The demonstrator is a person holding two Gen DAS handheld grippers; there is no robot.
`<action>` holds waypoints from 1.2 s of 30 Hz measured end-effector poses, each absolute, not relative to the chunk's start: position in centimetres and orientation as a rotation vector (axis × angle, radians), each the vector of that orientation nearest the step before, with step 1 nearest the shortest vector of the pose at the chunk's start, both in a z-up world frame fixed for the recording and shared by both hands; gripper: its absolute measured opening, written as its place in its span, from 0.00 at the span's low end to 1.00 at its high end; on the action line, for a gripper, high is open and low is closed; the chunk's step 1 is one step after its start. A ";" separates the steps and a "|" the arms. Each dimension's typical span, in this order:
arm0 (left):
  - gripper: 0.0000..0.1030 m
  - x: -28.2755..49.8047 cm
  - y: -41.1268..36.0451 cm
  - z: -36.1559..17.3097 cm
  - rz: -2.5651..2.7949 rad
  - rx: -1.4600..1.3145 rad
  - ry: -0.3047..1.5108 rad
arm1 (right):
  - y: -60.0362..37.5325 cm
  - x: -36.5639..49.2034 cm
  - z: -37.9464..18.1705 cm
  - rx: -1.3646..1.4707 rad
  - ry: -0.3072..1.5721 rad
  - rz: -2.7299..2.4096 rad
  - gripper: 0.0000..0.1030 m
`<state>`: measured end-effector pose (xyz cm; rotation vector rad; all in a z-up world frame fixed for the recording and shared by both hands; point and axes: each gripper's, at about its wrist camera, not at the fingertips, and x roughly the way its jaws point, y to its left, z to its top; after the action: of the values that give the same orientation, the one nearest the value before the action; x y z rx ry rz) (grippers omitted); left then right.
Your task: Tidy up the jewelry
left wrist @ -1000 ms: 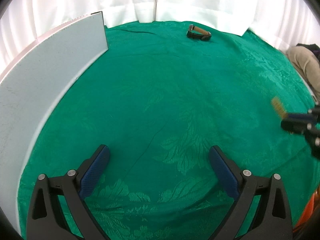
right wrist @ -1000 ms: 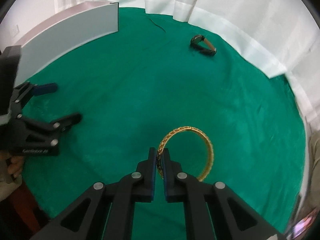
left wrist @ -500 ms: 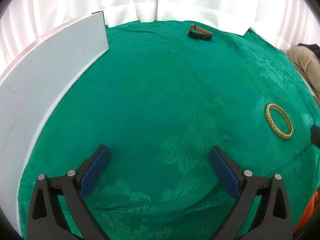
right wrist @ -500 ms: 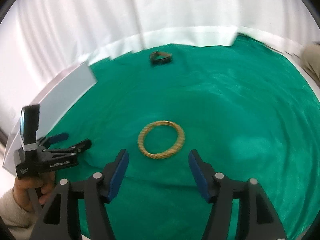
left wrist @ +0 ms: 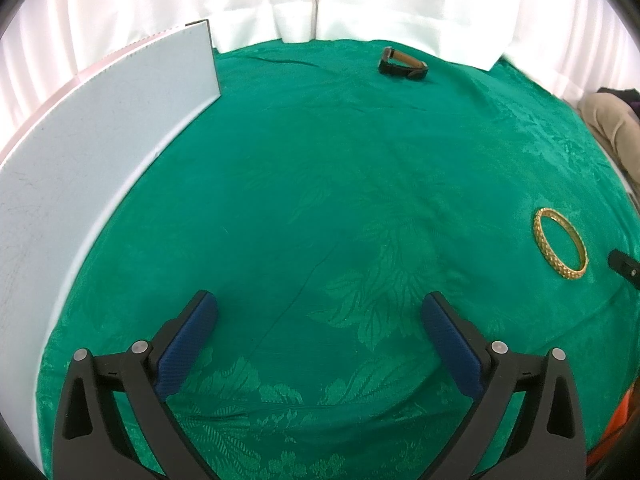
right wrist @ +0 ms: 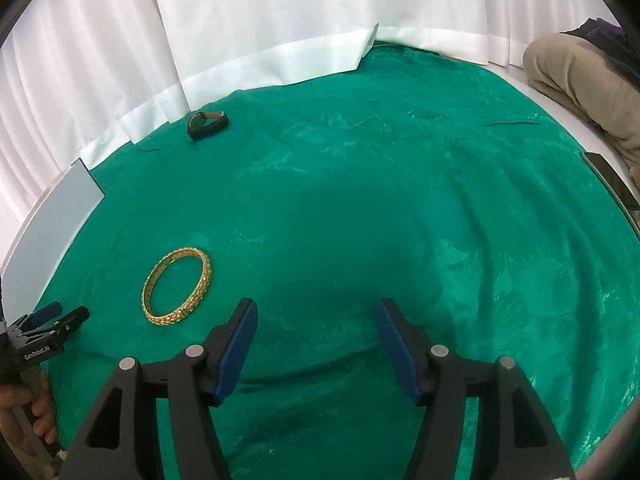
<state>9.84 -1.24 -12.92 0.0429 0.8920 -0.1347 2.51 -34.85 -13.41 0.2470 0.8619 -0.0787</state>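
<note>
The right gripper is no longer carrying anything: a second ago its jaws were pinched on the rim of the gold bangle, half a second ago they were already spread with the bangle lying between and ahead of them, and now they are standing wide apart over bare green cloth while the bangle is lying flat off to their left, clear of both fingers. The right wrist view is also swinging toward the right side of the table, so the hand appears to be turning away from what it set down. In the left wrist view the bangle is resting near the right edge, just beside the dark tip of the right gripper. The left gripper is hanging with its jaws open and empty, and its view is matching the earlier ones almost exactly, so it is not taking part. The watch is sitting at the far side of the cloth near the white curtain, well apart from the bangle, and the pale board is standing along the left edge. Judging from this, the bangle's placement is finished, and the watch is looking like the piece left to deal with.
</note>
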 end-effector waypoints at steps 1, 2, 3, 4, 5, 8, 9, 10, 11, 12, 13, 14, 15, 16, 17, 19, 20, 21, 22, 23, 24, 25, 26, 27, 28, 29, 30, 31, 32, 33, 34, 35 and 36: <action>0.99 9.8 -1.3 -12.9 -0.138 0.042 0.893 | -34.7 2.7 -13.6 0.232 0.859 -0.073 0.66; 0.99 10.1 -1.3 -13.0 -0.144 0.042 0.896 | -34.3 2.7 -13.7 0.209 0.856 -0.067 0.70; 0.99 10.2 -1.3 -13.0 -0.146 0.043 0.897 | -34.0 2.6 -13.8 0.187 0.853 -0.067 0.73; 0.99 10.2 -1.2 -13.0 -0.152 0.044 0.900 | -33.7 2.5 -13.8 0.168 0.851 -0.072 0.73; 0.99 10.3 -1.1 -13.0 -0.157 0.046 0.904 | -33.3 2.6 -13.9 0.137 0.850 -0.081 0.74; 0.99 10.7 -0.8 -12.6 -0.191 0.059 0.950 | -32.5 2.7 -14.1 0.081 0.851 -0.101 0.75; 0.99 10.8 -0.7 -12.4 -0.200 0.055 0.968 | -32.4 2.7 -14.2 0.074 0.850 -0.103 0.75; 0.99 11.1 -0.4 -11.9 -0.215 0.040 0.995 | -32.4 2.6 -14.2 0.070 0.848 -0.104 0.75; 0.99 11.3 -0.1 -11.2 -0.228 0.023 1.003 | -32.4 2.6 -14.2 0.070 0.844 -0.103 0.75; 0.99 11.4 0.0 -10.6 -0.236 0.007 1.004 | -32.4 2.5 -14.3 0.068 0.840 -0.103 0.75; 0.99 12.0 0.3 -9.3 -0.245 -0.017 0.995 | -32.4 2.5 -14.2 0.065 0.838 -0.105 0.75; 0.99 12.5 0.4 -8.2 -0.253 -0.032 0.985 | -32.4 2.5 -14.3 0.058 0.837 -0.108 0.75; 0.99 13.0 0.3 -7.4 -0.261 -0.041 0.977 | -32.4 2.4 -14.3 0.056 0.836 -0.110 0.75; 0.99 13.9 0.2 -6.2 -0.271 -0.052 0.962 | -32.4 2.4 -14.3 0.055 0.834 -0.111 0.75; 0.99 14.6 0.0 -5.3 -0.281 -0.057 0.947 | -32.4 2.4 -14.3 0.055 0.833 -0.112 0.75; 0.99 16.9 -0.9 -3.9 -0.287 -0.052 0.917 | -32.4 2.3 -14.3 0.054 0.830 -0.112 0.76; 0.99 18.1 -1.4 -3.6 -0.288 -0.044 0.909 | -32.3 2.3 -14.3 0.053 0.829 -0.112 0.75; 0.99 19.0 -1.8 -3.5 -0.292 -0.039 0.905 | -32.3 2.3 -14.4 0.053 0.828 -0.112 0.76; 0.99 20.7 -2.5 -3.7 -0.298 -0.029 0.906 | -32.4 2.3 -14.4 0.052 0.827 -0.110 0.76; 0.99 22.1 -3.1 -4.0 -0.301 -0.026 0.916 | -32.4 2.3 -14.4 0.052 0.826 -0.109 0.76; 0.99 23.5 -3.6 -4.3 -0.305 -0.030 0.925 | -32.4 2.3 -14.4 0.051 0.825 -0.109 0.76; 0.99 24.8 -4.3 -4.6 -0.314 -0.034 0.931 | -32.3 2.2 -14.4 0.050 0.824 -0.109 0.76; 0.99 25.4 -4.9 -4.8 -0.324 -0.035 0.932 | -32.3 2.2 -14.4 0.048 0.822 -0.110 0.76; 0.99 26.8 -5.9 -5.1 -0.344 -0.028 0.928 | -32.2 2.2 -14.4 0.048 0.821 -0.110 0.76; 0.99 27.5 -6.5 -5.2 -0.356 -0.015 0.922 | -32.2 2.1 -14.4 0.049 0.821 -0.107 0.76; 0.99 28.4 -7.5 -5.4 -0.375 0.006 0.913 | -32.2 2.1 -14.4 0.050 0.821 -0.106 0.77; 0.99 29.1 -8.4 -5.6 -0.387 0.024 0.910 | -32.2 2.1 -14.4 0.050 0.821 -0.104 0.77; 0.99 30.2 -9.5 -5.9 -0.405 0.050 0.910 | -32.3 2.1 -14.4 0.050 0.820 -0.103 0.77; 0.99 31.0 -10.4 -5.9 -0.413 0.056 0.910 | -32.3 2.1 -14.4 0.050 0.820 -0.104 0.77; 0.99 31.8 -11.0 -6.0 -0.420 0.058 0.909 | -32.3 2.1 -14.4 0.050 0.820 -0.104 0.77; 0.99 32.7 -11.7 -6.0 -0.424 0.060 0.907 | -32.3 2.1 -14.4 0.050 0.820 -0.104 0.77; 0.99 33.8 -12.7 -6.2 -0.426 0.082 0.906 | -32.3 2.1 -14.4 0.050 0.820 -0.104 0.77; 0.99 34.7 -13.6 -6.4 -0.412 0.116 0.908 | -32.2 2.1 -14.4 0.050 0.821 -0.105 0.77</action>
<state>34.73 -13.62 -6.40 0.1160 0.9077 -0.4119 2.08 -32.23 -14.38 0.0504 0.8205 -0.1046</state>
